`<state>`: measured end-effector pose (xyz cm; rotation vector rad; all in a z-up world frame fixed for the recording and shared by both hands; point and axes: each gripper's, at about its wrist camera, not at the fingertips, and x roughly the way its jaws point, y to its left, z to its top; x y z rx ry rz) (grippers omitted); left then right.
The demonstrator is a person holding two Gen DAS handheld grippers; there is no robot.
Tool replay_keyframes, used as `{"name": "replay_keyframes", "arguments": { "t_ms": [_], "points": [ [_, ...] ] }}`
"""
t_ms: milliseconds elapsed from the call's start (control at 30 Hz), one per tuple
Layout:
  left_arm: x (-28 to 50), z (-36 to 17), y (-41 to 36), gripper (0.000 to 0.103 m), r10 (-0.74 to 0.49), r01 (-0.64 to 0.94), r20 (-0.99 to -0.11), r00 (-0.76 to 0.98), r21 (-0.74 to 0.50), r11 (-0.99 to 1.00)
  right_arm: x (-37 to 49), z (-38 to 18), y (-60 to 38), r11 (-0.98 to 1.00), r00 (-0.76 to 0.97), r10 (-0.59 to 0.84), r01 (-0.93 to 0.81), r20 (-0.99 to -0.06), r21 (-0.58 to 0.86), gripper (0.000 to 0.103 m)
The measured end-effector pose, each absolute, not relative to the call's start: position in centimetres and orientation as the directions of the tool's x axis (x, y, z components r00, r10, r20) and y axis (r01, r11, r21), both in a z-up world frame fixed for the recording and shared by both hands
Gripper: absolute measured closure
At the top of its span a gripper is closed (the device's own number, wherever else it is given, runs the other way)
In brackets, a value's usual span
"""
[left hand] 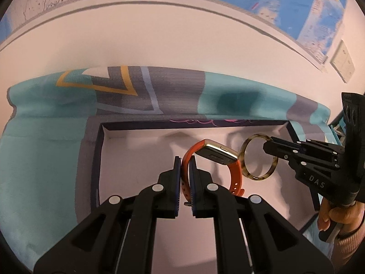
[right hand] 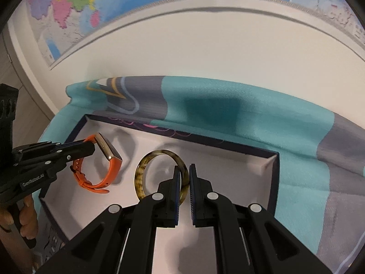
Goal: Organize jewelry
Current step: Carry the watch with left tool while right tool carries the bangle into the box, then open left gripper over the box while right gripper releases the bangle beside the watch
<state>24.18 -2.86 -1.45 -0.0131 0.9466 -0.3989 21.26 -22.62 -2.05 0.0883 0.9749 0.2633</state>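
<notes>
Orange silicone forms the strap of a smartwatch with a gold-coloured case, and this strap is clamped between the blue pads of the left claw, which is clenched on it. The watch hangs above the pale floor of a shallow open box with dark navy walls, and casts a shadow on that floor. The right claw is clenched on a tortoiseshell bangle, gripping one side of the ring, which stands nearly upright above the same box floor. In the left wrist view the bangle sits just beside the watch case, and the two appear to touch or overlap; actual contact cannot be confirmed. In the right wrist view the two items appear apart. The box rests on a teal and grey patterned cloth spread over the white desk. A world map lies at the far edge of the desk. A person's hand grips the handle of the right claw.
</notes>
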Motion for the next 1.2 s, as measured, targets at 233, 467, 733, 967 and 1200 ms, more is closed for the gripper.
{"name": "replay_keyframes", "arguments": {
  "t_ms": [233,467,733,967,1200],
  "points": [
    [25.7,-2.4,-2.4,0.095,-0.317,0.258,-0.804,0.504,-0.210,0.943,22.7,-2.2,-22.4,0.968,0.516,0.249,-0.159,-0.820,0.194,0.097],
    [26.7,-3.3,-2.2,0.095,-0.299,0.186,-0.823,0.482,-0.237,0.954,23.4,-3.1,-22.6,0.974,0.497,0.225,-0.127,-0.838,0.186,0.096],
    [26.8,-3.4,-1.9,0.094,-0.311,0.133,-0.832,0.459,-0.282,0.950,22.7,-2.2,-22.4,0.978,0.533,0.207,-0.128,-0.820,0.164,0.090],
    [25.1,-2.3,-2.2,0.075,-0.331,0.183,-0.803,0.496,-0.276,0.944,20.2,-0.8,-22.1,0.961,0.544,0.266,-0.212,-0.796,0.176,0.082],
    [20.8,0.0,-2.1,0.061,-0.334,0.301,-0.753,0.567,-0.189,0.935,16.8,-0.1,-22.7,0.945,0.551,0.311,-0.267,-0.774,0.190,0.073]
  ]
}}
